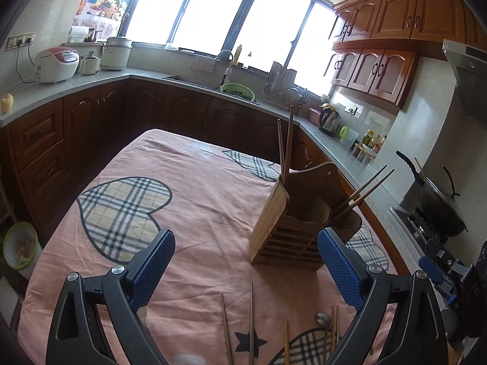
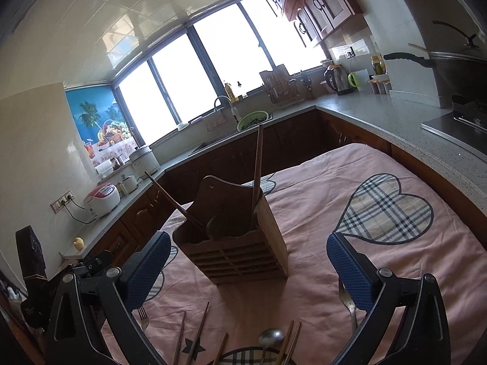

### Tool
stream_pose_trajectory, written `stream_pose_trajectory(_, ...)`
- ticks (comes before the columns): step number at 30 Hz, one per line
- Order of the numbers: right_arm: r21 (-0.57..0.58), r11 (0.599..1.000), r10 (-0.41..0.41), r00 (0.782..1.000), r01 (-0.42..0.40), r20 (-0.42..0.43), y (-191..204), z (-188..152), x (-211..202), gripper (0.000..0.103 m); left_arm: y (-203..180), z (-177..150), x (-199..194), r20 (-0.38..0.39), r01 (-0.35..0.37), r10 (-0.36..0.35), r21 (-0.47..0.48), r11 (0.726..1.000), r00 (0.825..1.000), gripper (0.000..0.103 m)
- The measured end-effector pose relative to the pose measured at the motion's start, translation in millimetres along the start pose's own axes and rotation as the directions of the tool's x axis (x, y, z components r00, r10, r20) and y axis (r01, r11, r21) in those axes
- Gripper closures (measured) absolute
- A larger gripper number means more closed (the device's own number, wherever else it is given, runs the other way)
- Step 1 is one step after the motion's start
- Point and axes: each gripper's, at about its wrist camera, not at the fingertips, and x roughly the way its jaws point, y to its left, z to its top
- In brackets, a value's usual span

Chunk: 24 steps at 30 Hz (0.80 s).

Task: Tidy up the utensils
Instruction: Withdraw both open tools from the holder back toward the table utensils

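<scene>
Standing near the tablecloth (image 1: 197, 188) edge, holder (image 1: 292, 222); fingers (image 1: 155, 267) spread.

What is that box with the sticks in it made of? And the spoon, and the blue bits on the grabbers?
The holder box looks like wood or bamboo: matte brown, slatted front. The chopsticks in it look wooden too. The spoon is likely metal: grey and shiny. The blue pads seem rubbery: dull with a fine ribbed grip pattern.

Loose chopsticks (image 1: 251, 319) run off the frame at 6 o'clock in both views. The spoon (image 2: 269, 339) only shows its bowl, and a fork (image 2: 350, 307) sits half hidden behind the right gripper's (image 2: 248, 269) finger.
</scene>
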Motion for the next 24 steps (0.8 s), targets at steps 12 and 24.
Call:
stream_pose_trajectory(12,-0.039,0.999,-0.017,0.999,0.015,-0.047,12,-44,-23,0.0,13,-34,-35,-0.072,-0.022,0.022,-0.001,1.0,0.997,0.008)
stream_pose_trajectory(24,-0.092,0.995,-0.049,0.993,0.04,-0.104,11,-78,-31,0.0,14,-55,-50,-0.138,-0.055,0.06,0.039,0.998,0.989,0.008)
